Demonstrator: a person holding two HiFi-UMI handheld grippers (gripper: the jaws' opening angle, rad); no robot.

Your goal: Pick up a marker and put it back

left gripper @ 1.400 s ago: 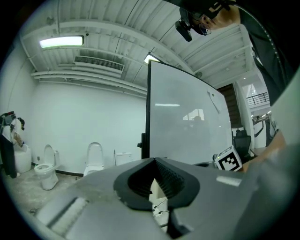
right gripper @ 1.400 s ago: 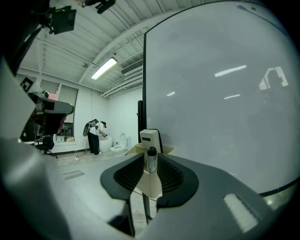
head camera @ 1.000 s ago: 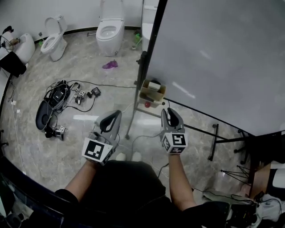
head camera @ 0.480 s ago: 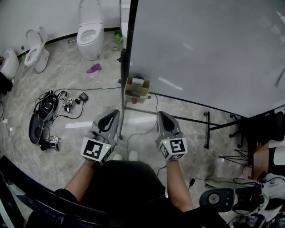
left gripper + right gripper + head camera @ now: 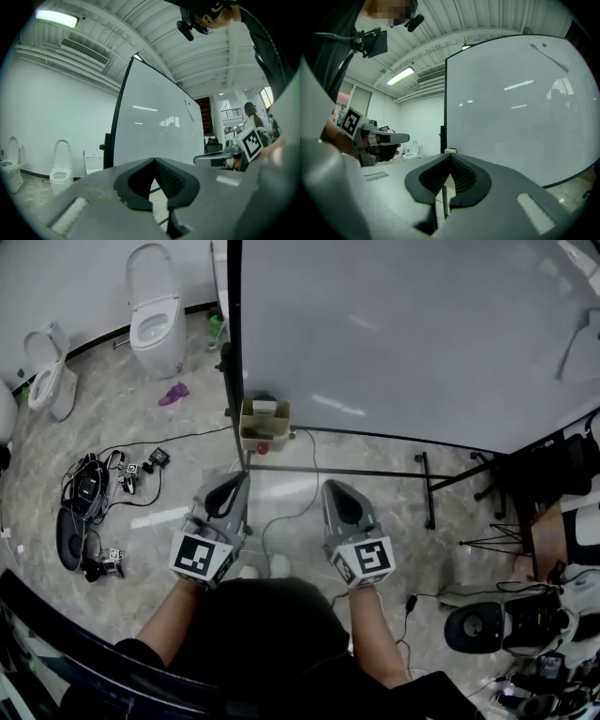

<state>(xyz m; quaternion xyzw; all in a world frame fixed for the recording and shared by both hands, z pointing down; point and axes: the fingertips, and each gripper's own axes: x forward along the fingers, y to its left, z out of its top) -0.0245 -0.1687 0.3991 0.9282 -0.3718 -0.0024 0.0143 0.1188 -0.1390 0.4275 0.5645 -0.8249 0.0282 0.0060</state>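
No marker shows clearly in any view. A small cardboard box point(image 5: 263, 424) with a white object in it hangs on the frame of the big whiteboard point(image 5: 403, 324), and a small red thing point(image 5: 262, 448) sits just below it. My left gripper point(image 5: 234, 487) and right gripper point(image 5: 335, 491) are held side by side above the floor, short of the box, pointing towards the board. The left gripper point(image 5: 153, 160) is shut with nothing in it. The right gripper point(image 5: 450, 155) is also shut and empty, with the whiteboard point(image 5: 520, 108) ahead of it.
Two toilets point(image 5: 155, 320) point(image 5: 47, 371) stand at the far left wall, with a purple item point(image 5: 172, 394) on the floor near them. Cables and black gear point(image 5: 89, 498) lie on the floor at left. The whiteboard's stand legs point(image 5: 427, 493) and chair bases point(image 5: 487, 624) are at right.
The head view has swung right, so the whiteboard, box and toilets have slid left in the picture. The right gripper's jaws have closed. Both grippers stay side by side.
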